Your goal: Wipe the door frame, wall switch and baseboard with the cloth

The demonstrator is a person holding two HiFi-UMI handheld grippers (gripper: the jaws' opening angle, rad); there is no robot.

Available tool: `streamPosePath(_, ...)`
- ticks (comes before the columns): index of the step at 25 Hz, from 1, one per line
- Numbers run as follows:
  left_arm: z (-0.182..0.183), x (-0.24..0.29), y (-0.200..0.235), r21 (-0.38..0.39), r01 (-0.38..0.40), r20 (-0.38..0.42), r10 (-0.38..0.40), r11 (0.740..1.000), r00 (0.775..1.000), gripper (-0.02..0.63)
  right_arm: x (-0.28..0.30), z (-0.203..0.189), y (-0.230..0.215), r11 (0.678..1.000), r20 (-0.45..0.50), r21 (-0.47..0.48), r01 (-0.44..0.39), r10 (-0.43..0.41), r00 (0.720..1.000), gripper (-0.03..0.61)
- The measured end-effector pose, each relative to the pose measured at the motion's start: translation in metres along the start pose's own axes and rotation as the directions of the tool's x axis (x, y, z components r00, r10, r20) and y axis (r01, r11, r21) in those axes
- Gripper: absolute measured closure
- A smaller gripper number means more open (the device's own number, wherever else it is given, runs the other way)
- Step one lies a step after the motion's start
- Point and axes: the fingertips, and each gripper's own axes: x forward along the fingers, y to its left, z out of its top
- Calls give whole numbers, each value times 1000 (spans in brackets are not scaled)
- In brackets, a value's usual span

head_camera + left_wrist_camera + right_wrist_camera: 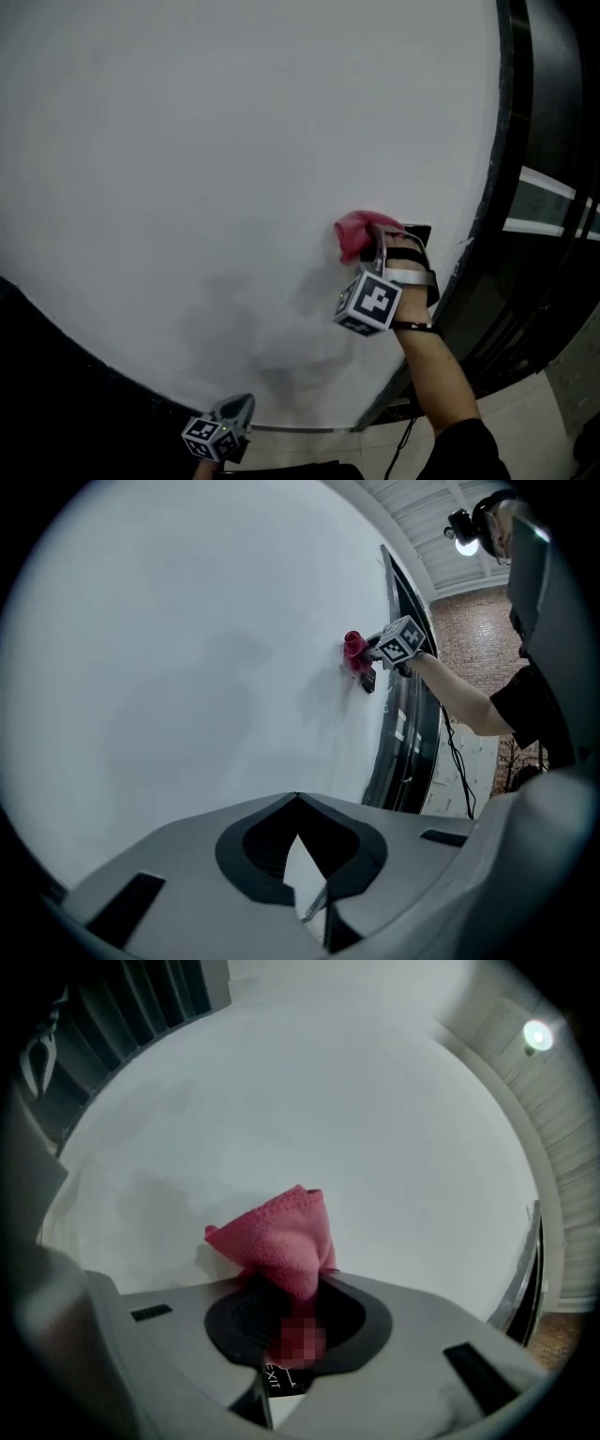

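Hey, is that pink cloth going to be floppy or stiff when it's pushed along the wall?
Probably floppy: the cloth bunches in soft folds where the right gripper pinches it. Likely light, since its free end sticks out unsupported. Its nubbly weave should grip the wall rather than slide.

The cloth (pixel 356 232) is a pink-red microfibre rag, bunched into a peaked, crumpled fold. Its lower end is pinched between the closed jaws of the right gripper (pixel 291 1314), and the free peak stands out towards the white wall (pixel 234 141). In the head view it sits right of centre. The wall switch (pixel 419 231) is a small black plate flat on the wall, just right of the cloth and partly hidden; its edge reads EXIT. The door frame (pixel 511 141) is black and runs down the right side, near the switch.
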Motion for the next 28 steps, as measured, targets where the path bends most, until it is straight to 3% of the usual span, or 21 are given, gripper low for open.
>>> streamPosePath(4, 1, -3, 4, -11, 1, -2, -1, 1000, 1000, 621, -2, -2, 5, 1000, -20, -17, 6, -7, 1000, 517)
streamPosePath(9, 3, -8, 4, 1, 19, -16, -19, 1000, 1000, 621, -1, -7, 30, 999, -51, -18, -44, 43, 998, 517)
streamPosePath(14, 6, -7, 9, -3, 28, -6, -28, 1000, 1000, 621, -11, 9, 34, 995, -10, 59, -84, 85, 996, 517)
streamPosePath(25, 7, -13, 3, 3, 57, 0, -57, 998, 998, 621, -8, 1, 60, 994, -13, 37, -104, 105, 994, 515)
streamPosePath(28, 4, -18, 4, 2, 53, -4, -53, 999, 999, 621, -9, 1, 70, 989, -24, 41, -144, 145, 989, 517)
